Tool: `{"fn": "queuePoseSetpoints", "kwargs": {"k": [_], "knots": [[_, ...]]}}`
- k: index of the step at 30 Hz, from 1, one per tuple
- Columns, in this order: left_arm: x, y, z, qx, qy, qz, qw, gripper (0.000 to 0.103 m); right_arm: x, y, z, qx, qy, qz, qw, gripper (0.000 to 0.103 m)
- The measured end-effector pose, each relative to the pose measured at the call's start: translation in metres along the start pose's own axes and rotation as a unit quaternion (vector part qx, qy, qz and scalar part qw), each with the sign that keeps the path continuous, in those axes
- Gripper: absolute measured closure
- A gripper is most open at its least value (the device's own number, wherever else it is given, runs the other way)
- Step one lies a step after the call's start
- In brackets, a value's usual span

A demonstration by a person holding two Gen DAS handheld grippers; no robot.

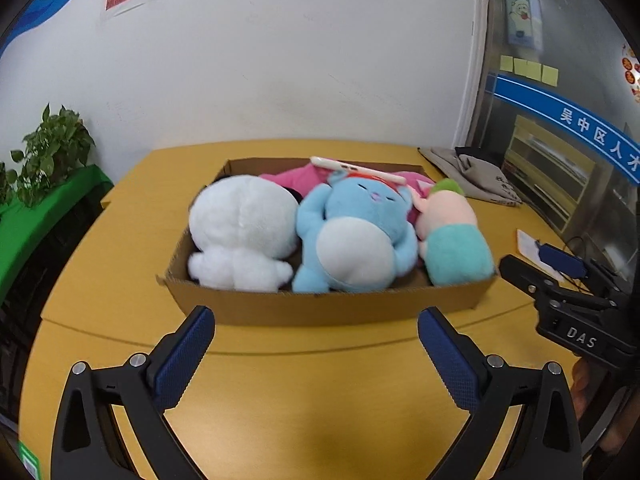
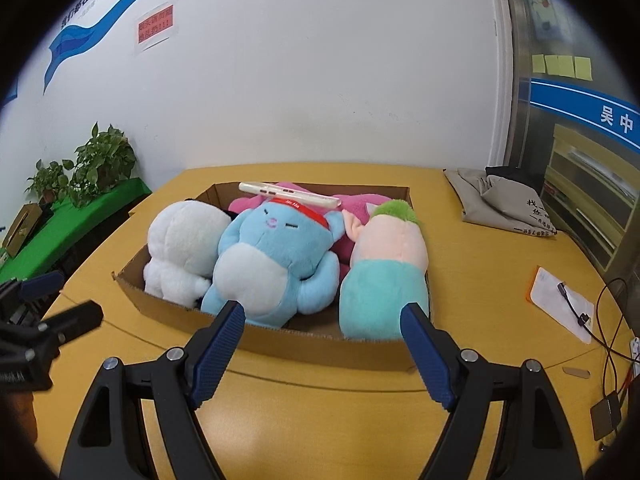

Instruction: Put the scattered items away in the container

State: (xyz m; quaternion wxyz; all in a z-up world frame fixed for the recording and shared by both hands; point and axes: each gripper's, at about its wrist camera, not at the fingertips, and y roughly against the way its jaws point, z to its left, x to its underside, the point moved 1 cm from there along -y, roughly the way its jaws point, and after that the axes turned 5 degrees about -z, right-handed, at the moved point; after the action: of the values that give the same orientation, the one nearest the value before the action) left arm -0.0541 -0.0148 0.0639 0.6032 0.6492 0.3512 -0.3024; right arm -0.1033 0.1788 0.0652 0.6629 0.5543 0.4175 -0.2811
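Both grippers, left gripper (image 1: pixel 316 322) and right gripper (image 2: pixel 322 320), stand spread and empty at frame bottom; mid-frame, the cardboard box (image 1: pixel 328 306) on the table (image 1: pixel 320 400) holds white (image 1: pixel 244 232), blue (image 1: pixel 356 236) and green-haired (image 1: pixel 452 232) plush toys.

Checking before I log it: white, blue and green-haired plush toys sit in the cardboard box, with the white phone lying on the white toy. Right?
Not quite. The phone rests on the blue toy, not the white toy, as the right wrist view shows. All three, including the green-haired toy, are in the cardboard box.

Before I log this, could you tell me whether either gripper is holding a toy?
No, the left gripper and right gripper are open and empty.
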Motion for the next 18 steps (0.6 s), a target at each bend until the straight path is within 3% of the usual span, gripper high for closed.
{"fn": "queuePoseSetpoints", "kwargs": {"k": [18], "knots": [[0.01,0.027,-0.02,0.0,0.0,-0.027,0.9996,0.0,0.023,0.03,0.002,-0.003,0.004,0.0,1.0,0.023]]}}
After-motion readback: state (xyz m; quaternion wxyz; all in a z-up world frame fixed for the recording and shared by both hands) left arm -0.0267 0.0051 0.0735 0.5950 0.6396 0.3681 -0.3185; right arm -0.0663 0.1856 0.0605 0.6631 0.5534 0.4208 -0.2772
